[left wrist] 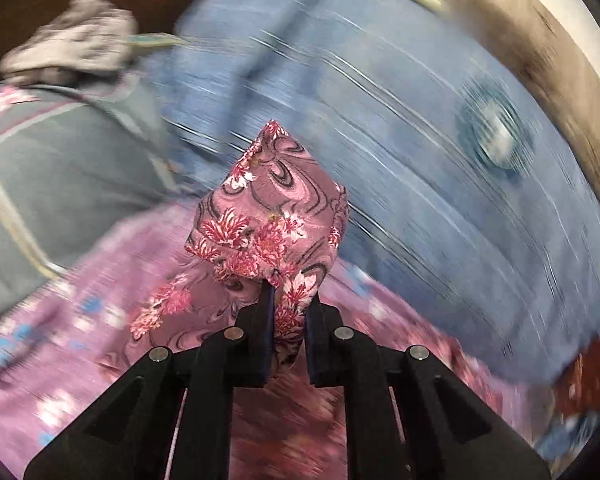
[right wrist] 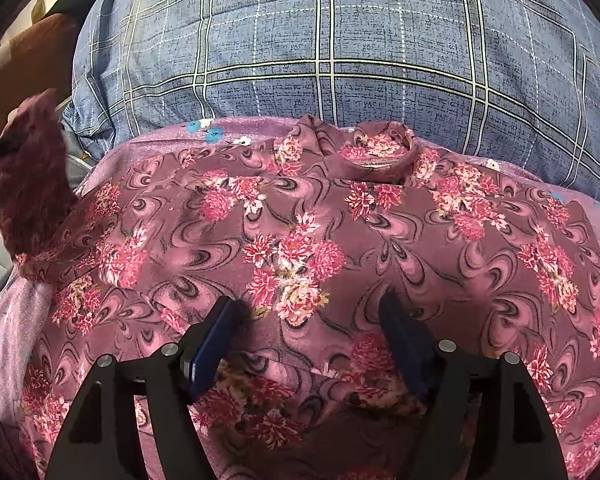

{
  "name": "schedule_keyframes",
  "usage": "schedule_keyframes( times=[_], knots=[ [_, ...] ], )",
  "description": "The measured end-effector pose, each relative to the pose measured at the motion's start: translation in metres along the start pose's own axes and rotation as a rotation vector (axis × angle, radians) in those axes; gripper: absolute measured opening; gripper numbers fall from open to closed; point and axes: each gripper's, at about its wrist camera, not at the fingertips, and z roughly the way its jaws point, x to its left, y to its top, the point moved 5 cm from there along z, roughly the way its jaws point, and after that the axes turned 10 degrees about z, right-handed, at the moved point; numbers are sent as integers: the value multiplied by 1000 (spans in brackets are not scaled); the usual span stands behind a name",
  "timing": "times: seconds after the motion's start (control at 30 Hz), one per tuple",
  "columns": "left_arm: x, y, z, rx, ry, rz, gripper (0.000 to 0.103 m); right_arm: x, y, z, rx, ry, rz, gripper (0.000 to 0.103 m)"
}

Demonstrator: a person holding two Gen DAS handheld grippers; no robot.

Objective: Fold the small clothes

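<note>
While left claw [left wrist: 288,308] pinches floral garment [right wrist: 300,240] corner, lifted; right claw [right wrist: 306,320] spread wide, hovering over garment middle.

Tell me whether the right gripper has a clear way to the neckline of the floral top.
Probably yes. The right gripper stands open over the floral top, and only flat cloth lies between it and the neckline. The left gripper holds a sleeve off to the side.
</note>
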Motion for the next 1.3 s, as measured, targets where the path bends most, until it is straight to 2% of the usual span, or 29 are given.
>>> schedule_keyframes(
  times=[0.1,0.2,0.33,0.43,0.47,0.5,0.53,0.57,0.6,0.7,0.73,0.8,0.9,1.07,1.13,1.17,1.2,1.23,1.27,1.3],
  knots=[
    [-44,-21,15,76,-82,68,10,0,0,0,-1,4,2,77],
    [-74,-47,35,185,-165,103,10,-1,0,-1,-1,7,5,77],
    [-85,-74,60,329,-181,134,12,0,0,-3,-2,17,10,78],
    [-79,-70,56,406,-223,100,13,0,0,-3,1,25,13,79],
    [-78,-66,49,408,-251,92,17,-1,1,-3,4,26,13,80],
    [-73,-58,40,399,-281,81,25,-1,1,-3,7,25,13,80],
    [-62,-44,26,366,-310,54,31,0,3,-3,14,22,11,80],
    [-51,-37,16,339,-313,28,50,1,4,-3,27,16,9,80],
    [-34,-24,4,288,-304,-15,64,1,6,-3,38,13,12,80],
    [11,-3,-20,162,-229,-92,74,2,13,-9,70,65,84,80],
    [29,2,-23,143,-190,-117,74,5,17,-13,74,112,123,80],
    [47,3,-19,153,-165,-165,74,17,24,-19,78,185,174,80],
    [61,-6,-4,209,-201,-247,74,44,30,-15,112,239,176,80],
    [56,-10,5,244,-194,-244,74,105,36,0,142,202,89,82],
    [52,-10,5,252,-200,-238,74,123,32,13,154,138,39,83],
    [52,-10,3,256,-201,-234,74,126,30,20,153,69,4,81],
    [52,-11,4,261,-202,-230,74,129,29,27,143,11,-27,71],
    [51,-12,5,265,-201,-224,74,127,29,29,140,9,-33,58],
    [51,-13,5,269,-201,-220,74,122,30,28,142,38,-20,29],
    [48,-13,6,275,-202,-215,74,116,32,25,145,76,7,12]
  ],
)
